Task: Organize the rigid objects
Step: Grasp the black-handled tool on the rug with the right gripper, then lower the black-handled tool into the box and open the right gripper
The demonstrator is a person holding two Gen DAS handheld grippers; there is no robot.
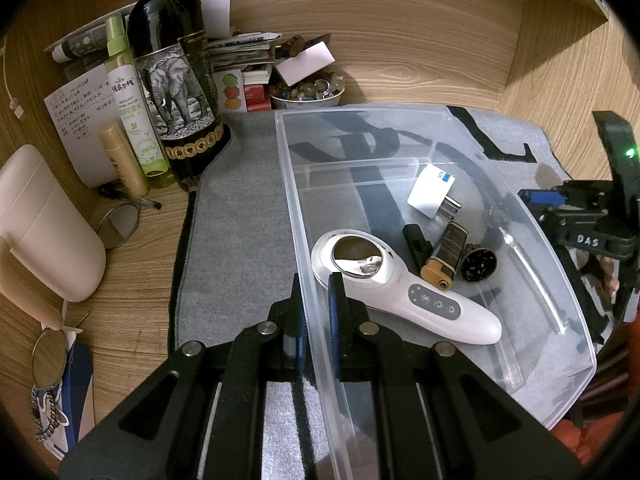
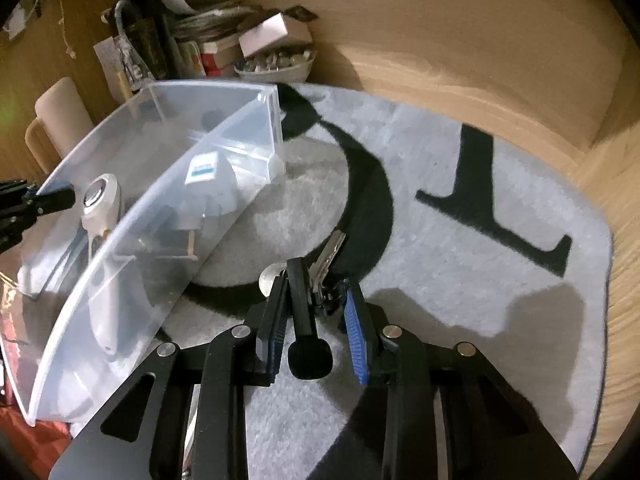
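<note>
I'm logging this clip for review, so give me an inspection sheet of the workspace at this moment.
Surface: grey mat on wooden desk.
Job's things: clear bin holds white handheld device, plug adapter, lighter; key bunch on the mat.
Clutter: wine bottle, spray bottle, bowl of stones.
Grippers: left gripper clamped on bin wall; right gripper around key bunch, grip unclear.
Cables: nothing seen.
Surroundings: wood walls.

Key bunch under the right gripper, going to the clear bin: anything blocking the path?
Only the clear bin itself: its near side wall stands upright between the key bunch and the inside, so the keys must go over it. The mat between them looks bare.
</note>
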